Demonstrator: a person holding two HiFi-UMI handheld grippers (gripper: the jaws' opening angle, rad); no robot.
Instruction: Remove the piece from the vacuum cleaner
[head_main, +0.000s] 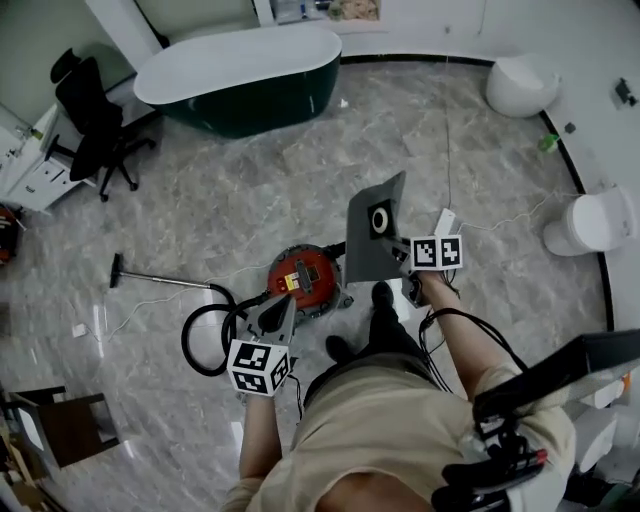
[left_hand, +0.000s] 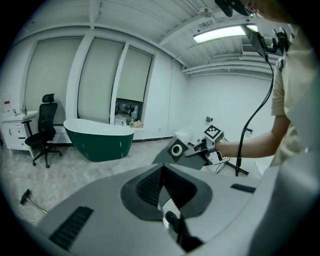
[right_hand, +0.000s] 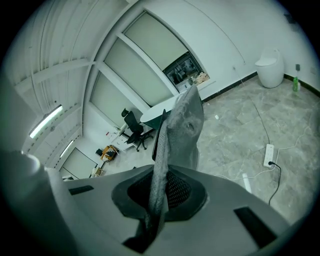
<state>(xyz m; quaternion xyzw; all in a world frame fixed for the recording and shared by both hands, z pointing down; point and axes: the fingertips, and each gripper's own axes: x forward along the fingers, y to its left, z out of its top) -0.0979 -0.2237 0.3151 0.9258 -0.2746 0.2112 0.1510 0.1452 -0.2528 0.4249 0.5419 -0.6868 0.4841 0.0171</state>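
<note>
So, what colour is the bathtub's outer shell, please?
The bathtub is dark green outside, best seen in the left gripper view.

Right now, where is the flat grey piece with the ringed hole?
Head view, right of centre: the grey piece sits clamped in the right gripper, just right of the round red vacuum cleaner.

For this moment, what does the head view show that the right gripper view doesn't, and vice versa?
Head view only: the red vacuum cleaner and its hose on the floor, and the left gripper. Right gripper view only: the tongs of the right gripper shut on the edge of the grey piece, and a ceiling light. Both: the grey piece, the office chair and the marble floor.
</note>
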